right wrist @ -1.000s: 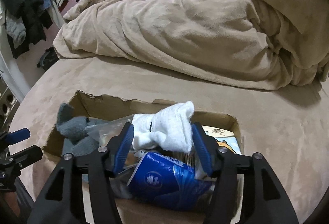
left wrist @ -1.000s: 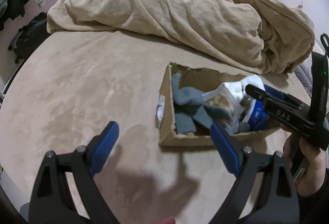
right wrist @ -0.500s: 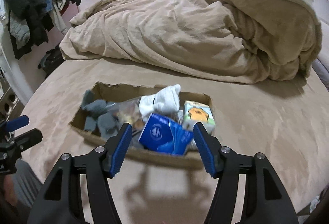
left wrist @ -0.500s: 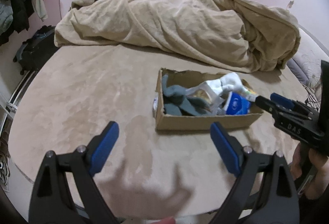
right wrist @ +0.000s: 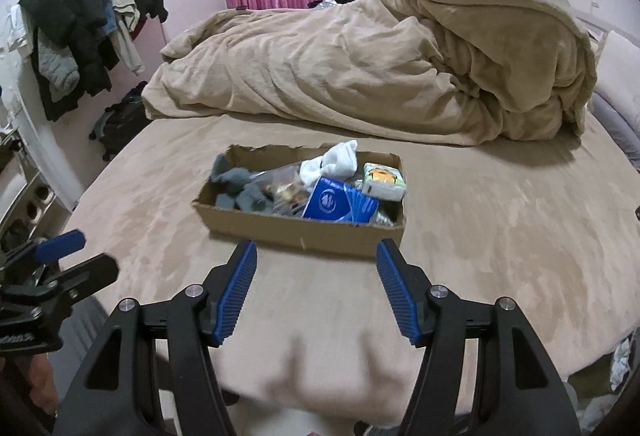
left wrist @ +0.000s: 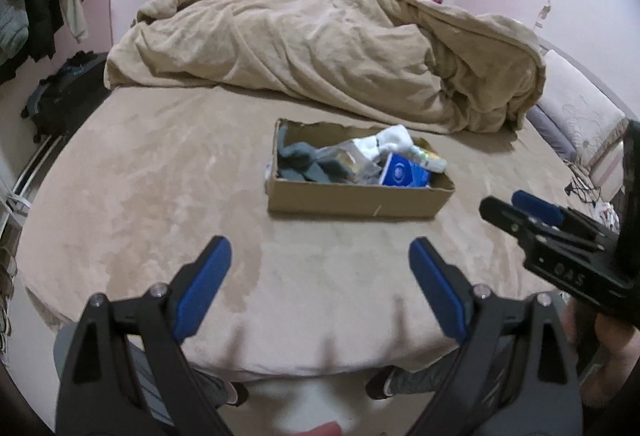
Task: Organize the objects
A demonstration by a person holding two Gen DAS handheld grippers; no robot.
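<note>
Since the earlier frames, both grippers had drawn back from the cardboard box point(right wrist: 300, 224). A second before, the right gripper point(right wrist: 316, 288) had stood over the box with the white sock point(right wrist: 332, 162) between its pads; now the box lay ahead of both tools, well apart from them, and each camera took in the near edge of the bed point(left wrist: 160, 196).

The box rested near the middle of the bed, short of the heaped blanket point(left wrist: 320, 56). Its long axis ran across both views, roughly crosswise to the line of the fingers. Inside it, the grey socks point(right wrist: 236, 188) filled the left end, the white sock lay toward the far wall, the blue packet point(right wrist: 332, 202) leaned at the near wall, and a small printed box point(right wrist: 384, 180) sat at the right end.

The left gripper point(left wrist: 320, 284) had its jaws wide apart, with nothing between them. The right gripper's jaws stood apart at a narrower spread, also empty.

In the right wrist view the box lay almost straight ahead of the jaws; in the left wrist view it lay ahead and slightly right. Neither tool appeared clearly nearer, but the right gripper seemed better lined up. No loose object was visible on the bed outside the box, so the sorting looked largely complete.
</note>
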